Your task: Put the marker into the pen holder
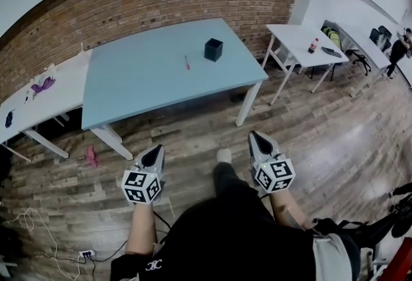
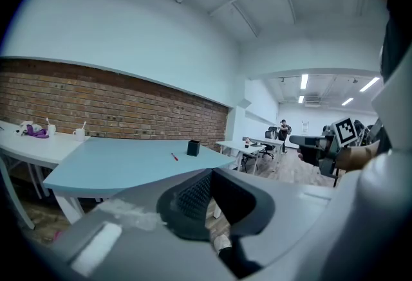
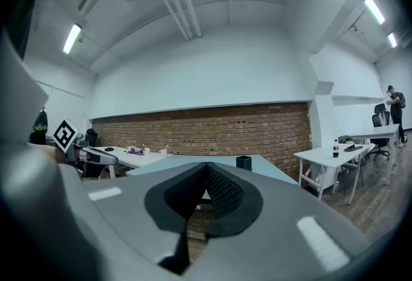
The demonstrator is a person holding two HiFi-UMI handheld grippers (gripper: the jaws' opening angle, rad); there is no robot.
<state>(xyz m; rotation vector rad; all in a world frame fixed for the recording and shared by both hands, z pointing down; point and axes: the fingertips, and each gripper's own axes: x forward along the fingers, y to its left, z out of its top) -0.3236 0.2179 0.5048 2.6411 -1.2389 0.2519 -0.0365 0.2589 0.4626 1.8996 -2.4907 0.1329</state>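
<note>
A red marker (image 1: pixel 187 62) lies on the light-blue table (image 1: pixel 148 74), a little left of the black square pen holder (image 1: pixel 213 49). Both also show far off in the left gripper view, the marker (image 2: pixel 174 157) left of the holder (image 2: pixel 193 148). The holder (image 3: pixel 243 162) appears in the right gripper view too. My left gripper (image 1: pixel 154 156) and right gripper (image 1: pixel 259 142) hang over the wooden floor well short of the table, both shut with nothing between the jaws. The jaw tips of the left gripper (image 2: pixel 211 172) and the right gripper (image 3: pixel 206 165) meet.
A white table (image 1: pixel 38 96) with a purple thing and cups adjoins the blue one at left. Another white table (image 1: pixel 302 38) with a bottle stands at right, chairs and a person beyond it. A pink object (image 1: pixel 91 156) and cables lie on the floor.
</note>
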